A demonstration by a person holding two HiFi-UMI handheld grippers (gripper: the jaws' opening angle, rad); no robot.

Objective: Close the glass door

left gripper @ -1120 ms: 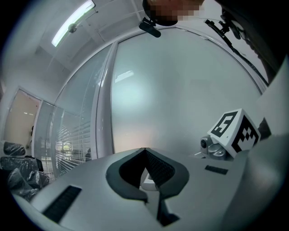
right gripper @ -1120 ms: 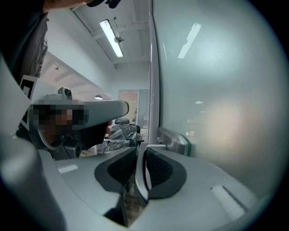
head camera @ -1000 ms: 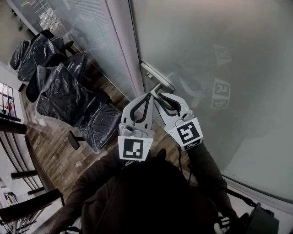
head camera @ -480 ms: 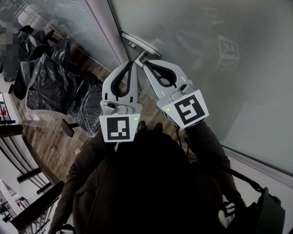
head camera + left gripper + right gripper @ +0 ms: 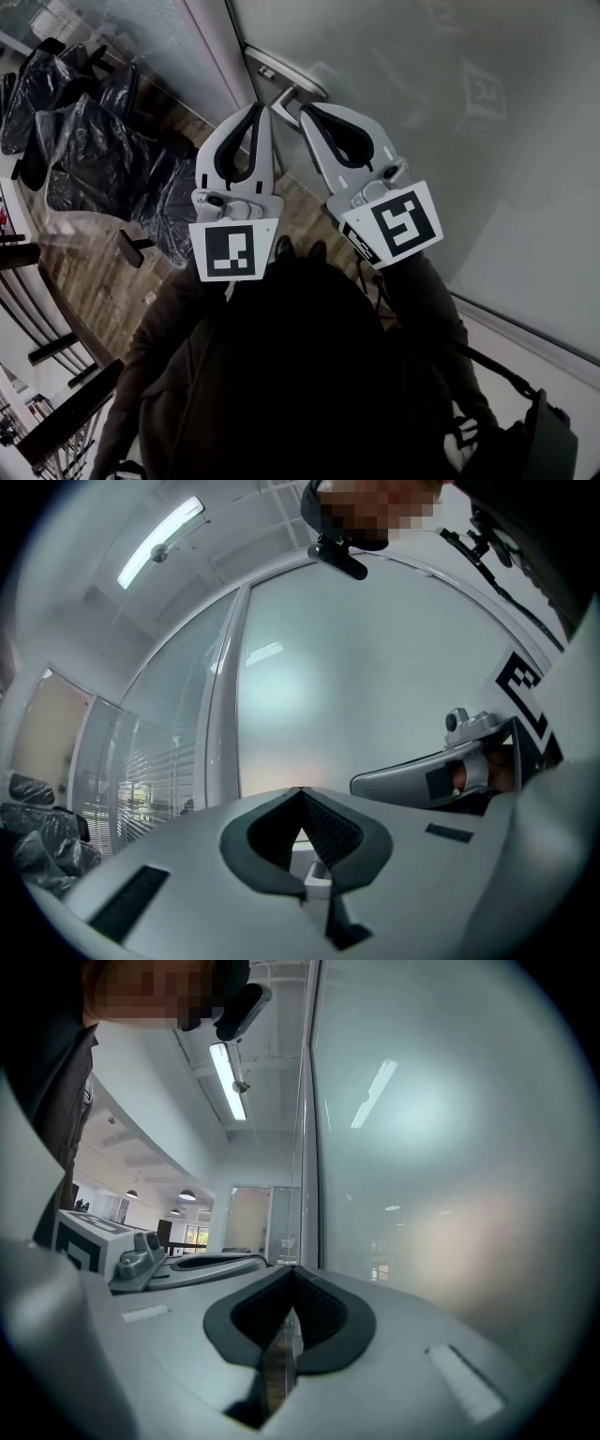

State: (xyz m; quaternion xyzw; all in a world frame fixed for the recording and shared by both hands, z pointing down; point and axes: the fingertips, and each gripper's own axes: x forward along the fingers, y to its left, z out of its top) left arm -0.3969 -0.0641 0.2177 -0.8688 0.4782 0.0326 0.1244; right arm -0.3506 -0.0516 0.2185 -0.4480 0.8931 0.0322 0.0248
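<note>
The frosted glass door (image 5: 422,112) fills the upper right of the head view, with its metal lever handle (image 5: 292,82) near its left edge. Both grippers are held side by side just below that handle. My left gripper (image 5: 259,108) is shut, its tips left of the lever. My right gripper (image 5: 304,110) is shut too, its tips right beside the lever's end; I cannot tell whether they touch it. Nothing is gripped in either. The left gripper (image 5: 300,789) faces the door pane (image 5: 375,686). The right gripper (image 5: 292,1269) points along the door's surface (image 5: 441,1166).
Left of the door stands a fixed glass panel (image 5: 141,47) with blinds behind it. Several chairs wrapped in black plastic (image 5: 94,159) stand on the wooden floor (image 5: 103,281) beyond. A dark bag (image 5: 553,441) hangs at the person's lower right.
The head view has swung, so the handle and door edge sit higher and further left. Both grippers stay shut by the handle, their tips now a little further apart.
</note>
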